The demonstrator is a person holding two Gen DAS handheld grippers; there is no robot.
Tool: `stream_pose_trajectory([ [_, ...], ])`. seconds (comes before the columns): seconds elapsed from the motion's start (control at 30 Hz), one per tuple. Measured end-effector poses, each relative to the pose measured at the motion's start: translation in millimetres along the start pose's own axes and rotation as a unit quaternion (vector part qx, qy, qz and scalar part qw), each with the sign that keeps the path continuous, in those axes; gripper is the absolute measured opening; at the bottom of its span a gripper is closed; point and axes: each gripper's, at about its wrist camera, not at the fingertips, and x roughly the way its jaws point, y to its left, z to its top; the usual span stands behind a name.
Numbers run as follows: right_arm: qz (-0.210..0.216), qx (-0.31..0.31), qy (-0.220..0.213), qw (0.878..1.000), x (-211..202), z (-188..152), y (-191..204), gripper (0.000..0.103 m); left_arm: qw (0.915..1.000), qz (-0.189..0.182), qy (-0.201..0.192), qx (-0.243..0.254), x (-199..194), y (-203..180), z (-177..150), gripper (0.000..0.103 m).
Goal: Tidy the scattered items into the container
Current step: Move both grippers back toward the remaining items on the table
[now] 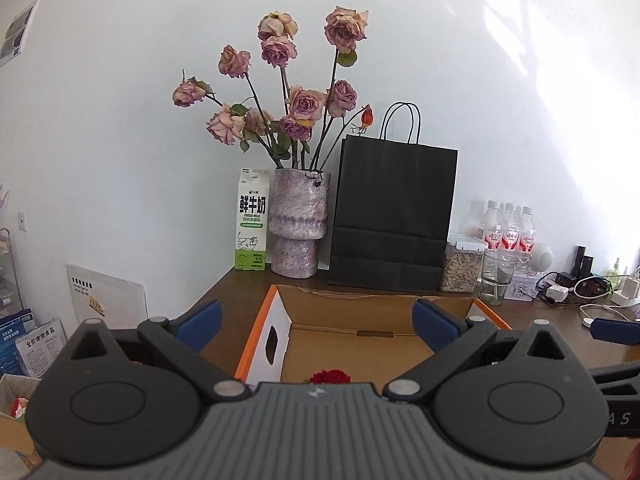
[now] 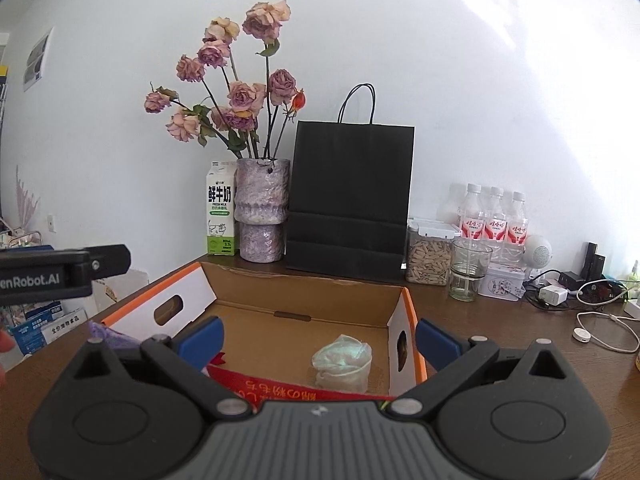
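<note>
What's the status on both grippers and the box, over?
Left gripper open, empty, above the cardboard box. Right gripper open, empty. Box holds a red rose, red ribbon, pale wrapped bundle. Nothing in the way.

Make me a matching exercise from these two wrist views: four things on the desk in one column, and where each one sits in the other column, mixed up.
Things:
1. milk carton
2. black bag
3. pale green bundle
4. glass

Places:
A. inside the box
B. just left of the vase
C. in front of the seed jar and bottles
D. between the vase and the seed jar

Pairs: 1-B, 2-D, 3-A, 4-C
</note>
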Motion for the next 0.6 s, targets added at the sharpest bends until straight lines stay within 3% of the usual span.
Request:
stream_pose_trajectory([
  [0.23, 0.01, -0.014, -0.001, 1.0, -34, -19, 10, 0.102, 0.9999, -0.008, -0.002, 0.006, -30, 10, -14, 0.103],
  [0.6, 0.015, -0.034, 0.027, 0.999, -74, -54, 21, 0.102, 0.9995, -0.012, 0.028, 0.008, -66, 28, -50, 0.103],
])
